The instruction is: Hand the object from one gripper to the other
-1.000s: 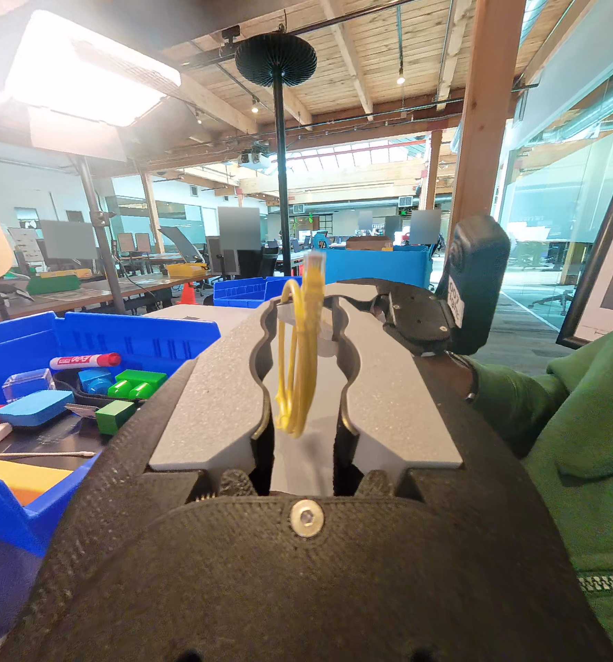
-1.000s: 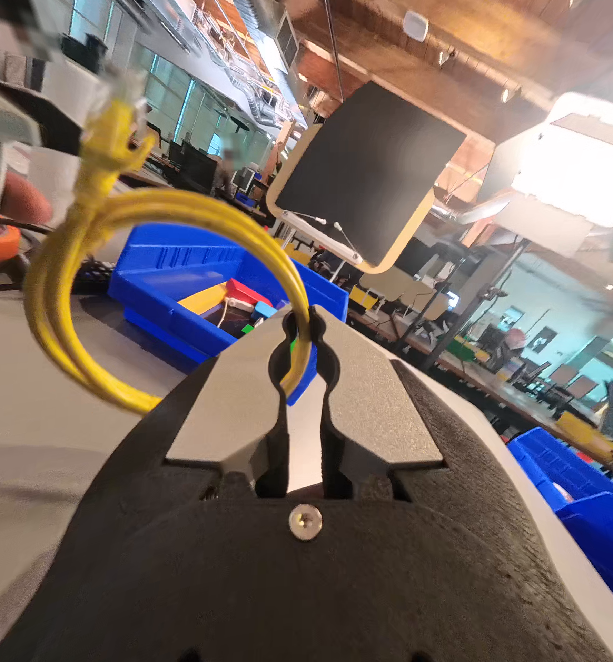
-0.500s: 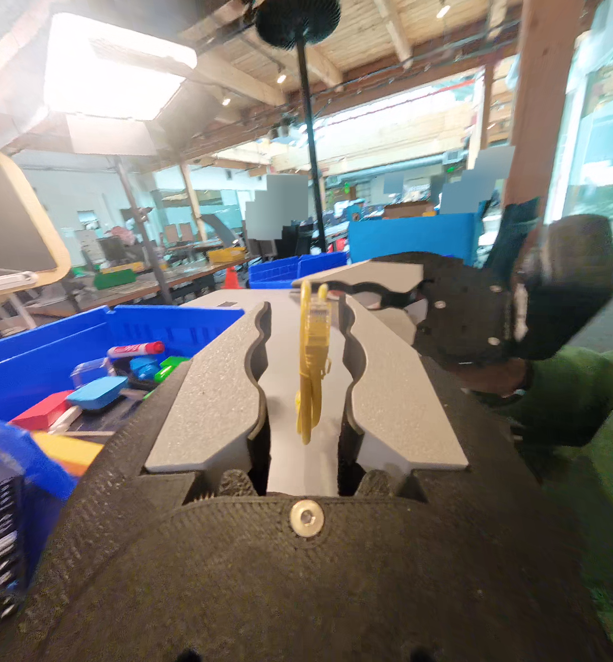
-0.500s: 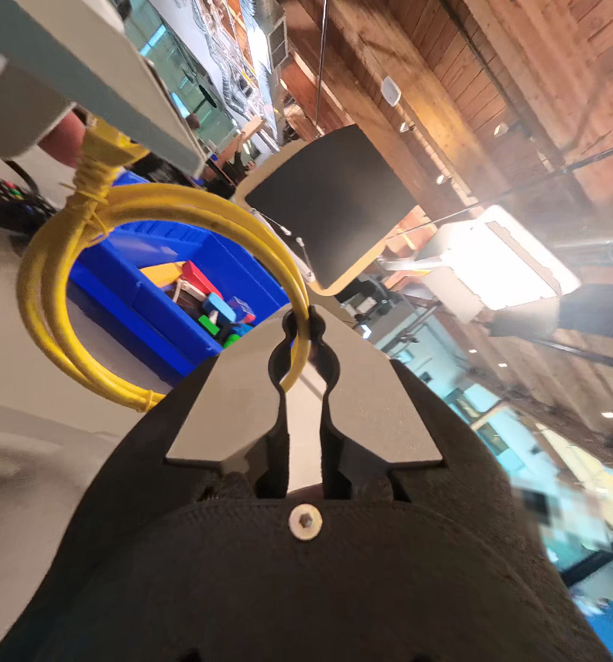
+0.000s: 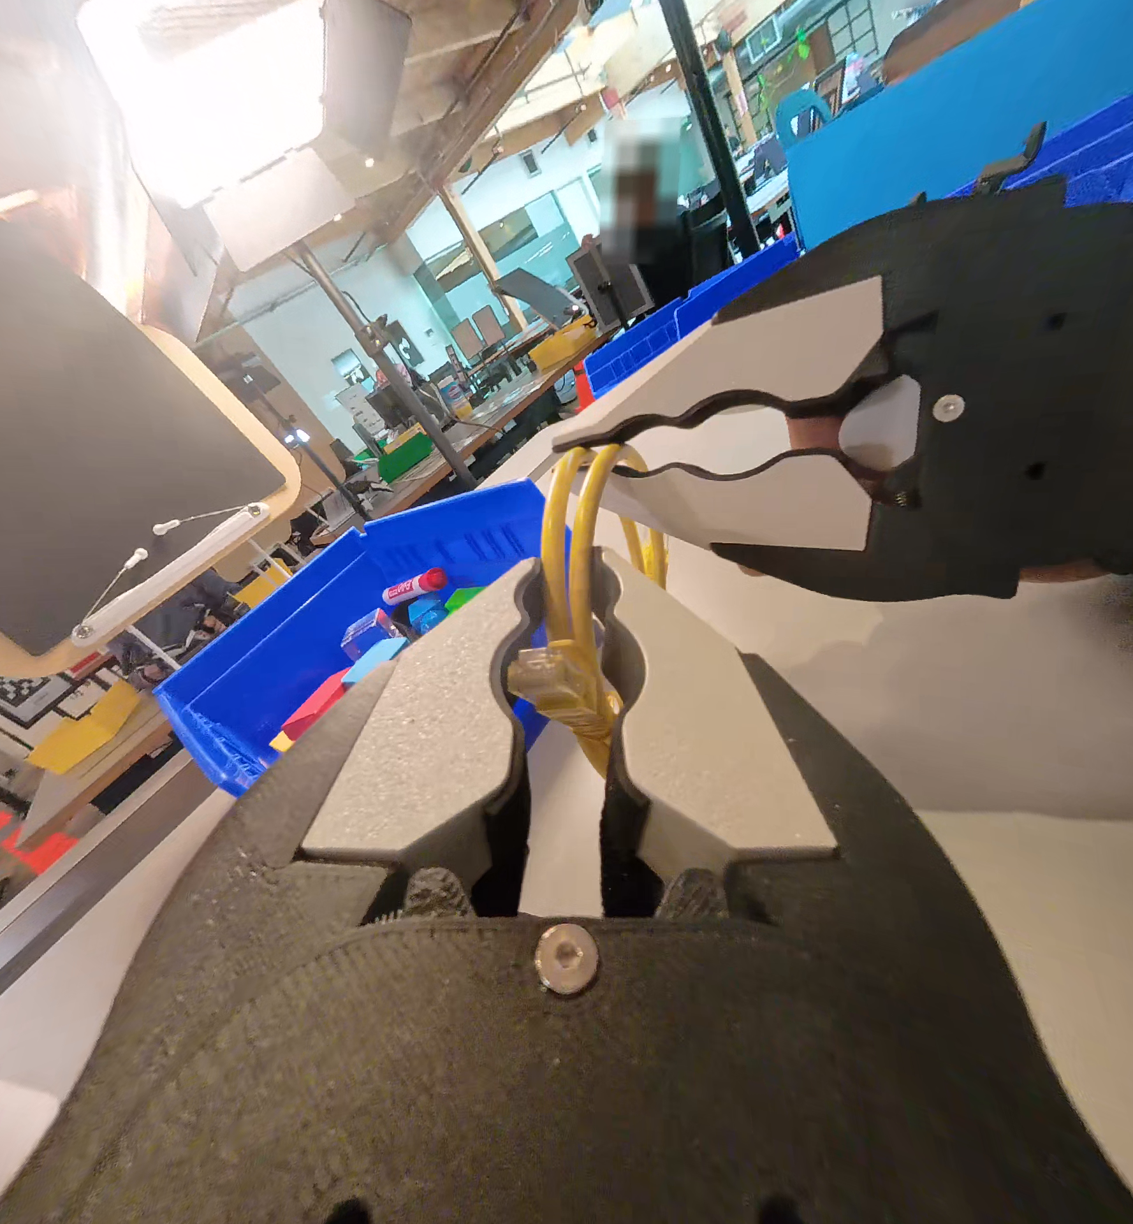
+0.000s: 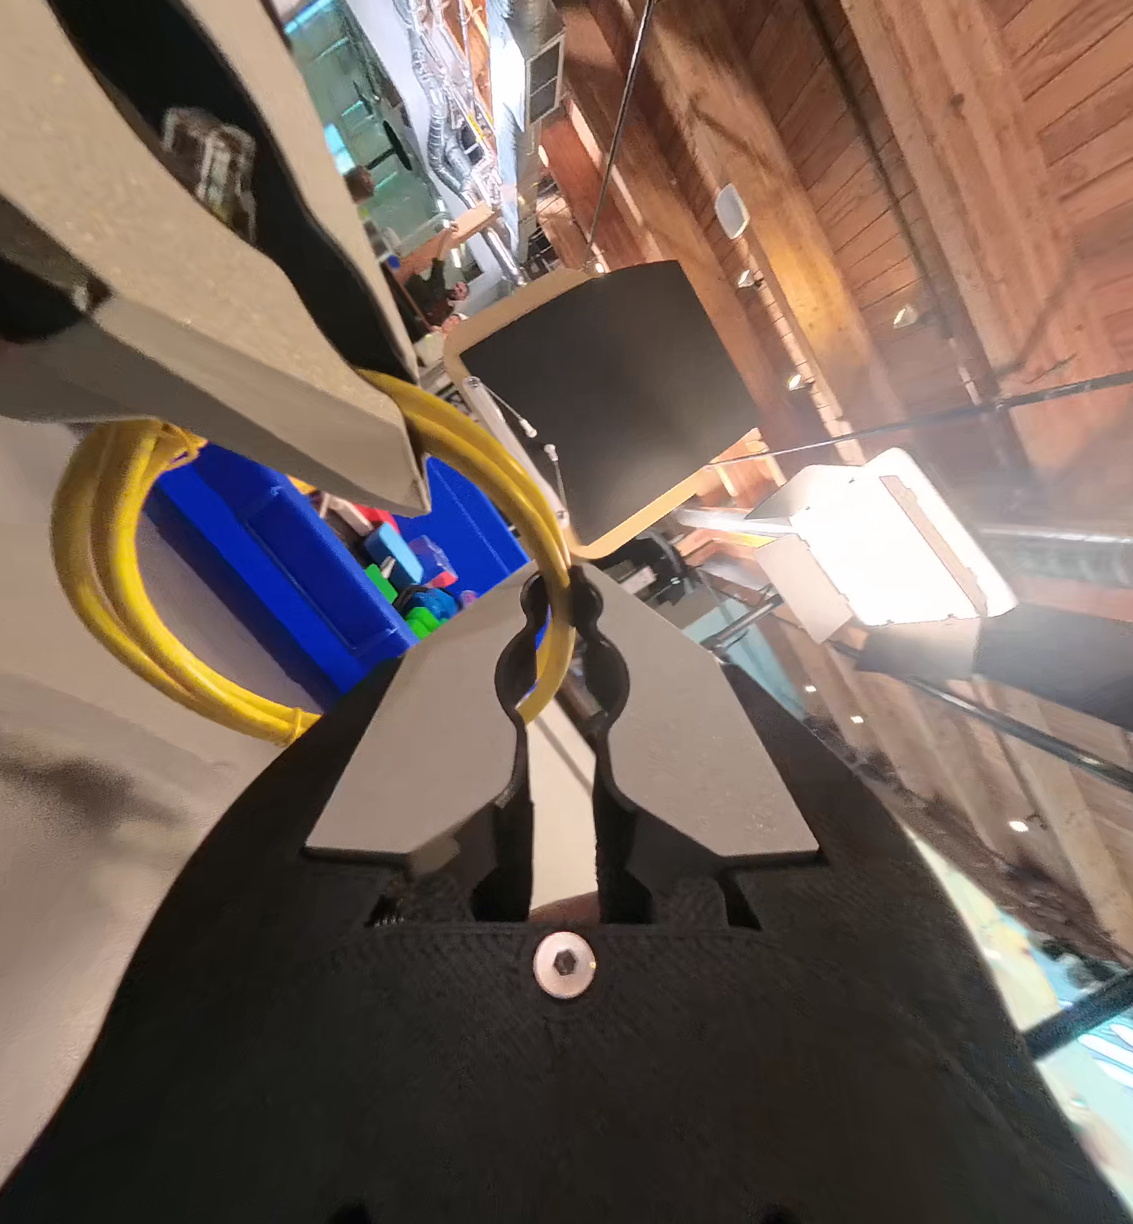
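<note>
We work over a pale grey table (image 5: pixel 948 695) in an open workshop with timber ceilings and bright lamp panels. Left of the yellow cable sits a blue bin (image 5: pixel 325 636) of coloured blocks; a red-capped marker (image 5: pixel 414 585) in it bears writing, which we do not transcribe.

The yellow cable (image 5: pixel 573 596), a coiled patch lead with a clear plug (image 5: pixel 540 672), hangs between both grippers. The left gripper (image 5: pixel 570 596) has its jaws partly parted around the coil's plug end; whether they press on it we cannot tell. Right of the cable, the right gripper (image 5: pixel 600 457) pinches the top of the loop at its tips.

In the right wrist view, the right gripper (image 6: pixel 560 583) clamps the cable (image 6: pixel 106 583), the coil's plane running edge-on between the left fingers (image 6: pixel 219 371). We judge both equally near; the left must close before the right releases.
</note>
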A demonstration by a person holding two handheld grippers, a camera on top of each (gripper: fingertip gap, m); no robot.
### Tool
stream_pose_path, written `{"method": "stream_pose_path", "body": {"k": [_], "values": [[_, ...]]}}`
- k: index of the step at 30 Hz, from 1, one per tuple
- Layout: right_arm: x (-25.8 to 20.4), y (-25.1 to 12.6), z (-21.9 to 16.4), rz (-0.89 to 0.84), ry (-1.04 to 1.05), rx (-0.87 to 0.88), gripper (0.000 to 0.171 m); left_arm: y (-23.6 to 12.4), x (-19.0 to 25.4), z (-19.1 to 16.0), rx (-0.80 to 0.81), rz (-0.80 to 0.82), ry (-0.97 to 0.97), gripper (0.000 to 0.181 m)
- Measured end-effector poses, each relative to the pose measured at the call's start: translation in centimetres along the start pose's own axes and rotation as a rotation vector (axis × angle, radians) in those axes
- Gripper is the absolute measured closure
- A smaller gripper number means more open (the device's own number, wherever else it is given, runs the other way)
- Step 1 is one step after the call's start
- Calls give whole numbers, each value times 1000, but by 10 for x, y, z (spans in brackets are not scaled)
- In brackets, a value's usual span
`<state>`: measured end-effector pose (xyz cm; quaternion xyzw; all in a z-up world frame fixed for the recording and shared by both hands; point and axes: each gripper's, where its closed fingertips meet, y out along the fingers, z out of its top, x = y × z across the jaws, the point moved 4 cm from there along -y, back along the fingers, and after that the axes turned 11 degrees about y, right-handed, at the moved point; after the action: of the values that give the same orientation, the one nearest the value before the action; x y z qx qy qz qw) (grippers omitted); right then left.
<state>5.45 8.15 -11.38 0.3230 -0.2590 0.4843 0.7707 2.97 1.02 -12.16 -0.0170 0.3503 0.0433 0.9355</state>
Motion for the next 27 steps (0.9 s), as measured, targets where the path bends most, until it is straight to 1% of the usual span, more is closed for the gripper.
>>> {"method": "stream_pose_path", "body": {"k": [4,8,11,13,16,21,27], "values": [[0,4,-8,92,204,-31,161,0,-6,-3,-14,13,-57,170],[4,7,-13,145,365,-52,151,-7,-27,-8,11,76,-225,170],[2,7,-13,164,394,-52,151,-14,-42,-10,68,102,-354,170],[0,7,-14,182,410,-62,150,-19,-48,-7,126,111,-412,170],[0,7,-14,201,452,-67,151,-23,-56,-7,169,129,-479,170],[-1,8,-15,211,462,-75,150,-26,-60,-7,205,128,-530,170],[-1,8,-16,216,462,-80,151,-26,-60,-7,200,130,-524,170]]}}
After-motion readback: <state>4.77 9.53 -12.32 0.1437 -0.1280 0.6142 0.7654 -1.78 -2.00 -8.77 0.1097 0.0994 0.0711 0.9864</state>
